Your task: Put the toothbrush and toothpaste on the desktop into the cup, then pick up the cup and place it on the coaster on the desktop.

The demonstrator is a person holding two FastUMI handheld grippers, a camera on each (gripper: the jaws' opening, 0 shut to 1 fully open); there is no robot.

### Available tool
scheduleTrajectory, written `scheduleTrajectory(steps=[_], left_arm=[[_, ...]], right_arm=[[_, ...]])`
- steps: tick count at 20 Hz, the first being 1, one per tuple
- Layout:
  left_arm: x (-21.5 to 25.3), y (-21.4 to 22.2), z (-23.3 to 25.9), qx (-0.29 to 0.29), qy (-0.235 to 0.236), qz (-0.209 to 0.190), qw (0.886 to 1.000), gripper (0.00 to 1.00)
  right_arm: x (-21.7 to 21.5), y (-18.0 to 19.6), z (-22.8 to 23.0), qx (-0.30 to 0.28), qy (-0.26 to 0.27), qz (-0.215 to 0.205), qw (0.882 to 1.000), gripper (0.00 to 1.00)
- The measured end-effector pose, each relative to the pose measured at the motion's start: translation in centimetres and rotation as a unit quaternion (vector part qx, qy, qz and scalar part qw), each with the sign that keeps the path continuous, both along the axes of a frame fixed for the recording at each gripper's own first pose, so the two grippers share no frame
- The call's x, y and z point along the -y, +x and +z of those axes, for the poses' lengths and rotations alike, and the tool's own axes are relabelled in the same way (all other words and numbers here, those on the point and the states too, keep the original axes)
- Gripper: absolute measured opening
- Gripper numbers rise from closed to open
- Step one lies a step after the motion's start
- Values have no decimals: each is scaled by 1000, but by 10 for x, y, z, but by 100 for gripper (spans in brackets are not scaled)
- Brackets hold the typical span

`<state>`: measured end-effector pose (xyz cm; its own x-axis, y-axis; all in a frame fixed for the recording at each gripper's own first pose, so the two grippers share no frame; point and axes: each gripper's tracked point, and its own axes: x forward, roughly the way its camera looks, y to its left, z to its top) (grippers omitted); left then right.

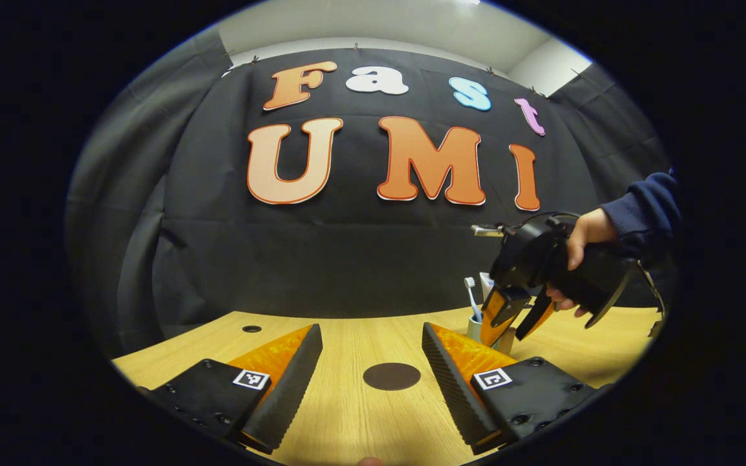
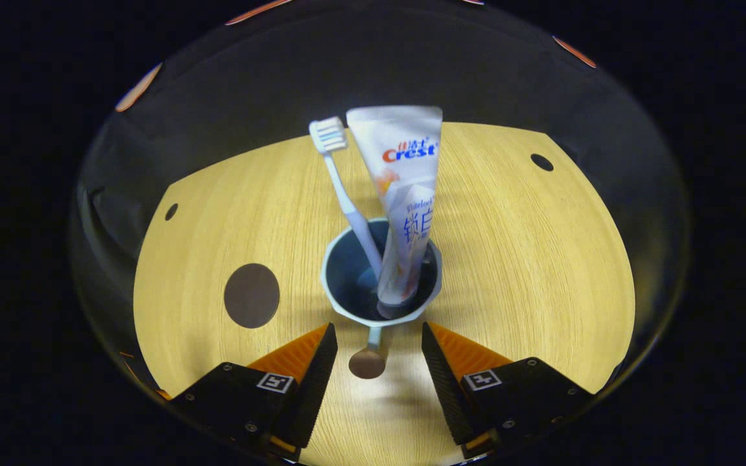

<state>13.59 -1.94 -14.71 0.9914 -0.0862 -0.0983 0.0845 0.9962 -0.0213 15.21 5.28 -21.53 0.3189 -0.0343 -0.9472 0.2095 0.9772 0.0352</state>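
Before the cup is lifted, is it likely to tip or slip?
Probably top-heavy: the toothbrush and toothpaste lean well above the cup rim. Its glossy wall may slip. The small handle faces the open right gripper.

Bare surface (image 2: 509, 259) all round cup (image 2: 347, 275); toothbrush (image 2: 340, 175) & toothpaste (image 2: 405, 194) stick up, blocking approach from above. Coaster (image 2: 252, 295) well apart.

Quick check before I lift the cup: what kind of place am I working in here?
Likely a staged recording booth, not a real bathroom: black cloth wall behind a bare wooden desktop, with only a cup holding toothbrush and toothpaste, plus a round coaster.
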Motion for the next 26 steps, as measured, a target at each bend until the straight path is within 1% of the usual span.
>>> scheduleTrajectory(steps=[1, 2, 3, 4, 5, 6, 7, 9, 10, 12, 14, 16, 17, 21, 24, 26], left_arm=[[1, 0, -2, -1, 1, -1, 1000, 99], [1, 1, -3, -1, 3, -3, 1000, 99], [4, -1, -3, -2, 5, -6, 1000, 99], [5, -2, -4, -3, 7, -8, 1000, 100], [6, -2, -6, -4, 10, -8, 1000, 99], [5, -3, -6, -5, 12, -8, 1000, 100], [4, -4, -7, -6, 12, -8, 1000, 100], [6, -7, -9, -11, 7, -7, 1000, 99], [6, -7, -11, -15, 4, -5, 1000, 99], [5, -10, -17, -24, 0, -2, 1000, 100], [4, -10, -18, -28, 5, 2, 1000, 99], [3, -12, -20, -33, 13, 5, 999, 99], [3, -14, -21, -36, 17, 6, 999, 100], [4, -19, -20, -39, 27, 5, 999, 99], [5, -21, -23, -42, 28, 3, 999, 99], [5, -21, -25, -46, 27, 3, 999, 99]], right_arm=[[2, 1, -4, -3, -6, -3, 1000, 79], [5, 2, -8, -5, -13, -6, 1000, 75], [5, 3, -10, -9, -11, -9, 1000, 73], [2, 2, -13, -14, -5, -10, 1000, 67], [0, 1, -14, -18, -5, -11, 1000, 65], [1, 1, -16, -18, -8, -9, 1000, 56], [2, 0, -18, -18, -10, -3, 1000, 53], [5, -5, -20, -15, -12, 3, 1000, 38], [4, -6, -15, -10, -13, 7, 1000, 28], [6, -7, -15, -4, -15, 19, 1000, 27], [8, -5, -14, 1, -19, 32, 999, 24], [8, -4, -14, 2, -8, 42, 999, 24], [9, -3, -13, 3, -1, 49, 999, 24], [13, 1, -11, 21, 2, 73, 997, 24], [10, 5, -13, 37, 16, 84, 996, 24], [14, 7, -13, 41, 11, 105, 994, 24]])
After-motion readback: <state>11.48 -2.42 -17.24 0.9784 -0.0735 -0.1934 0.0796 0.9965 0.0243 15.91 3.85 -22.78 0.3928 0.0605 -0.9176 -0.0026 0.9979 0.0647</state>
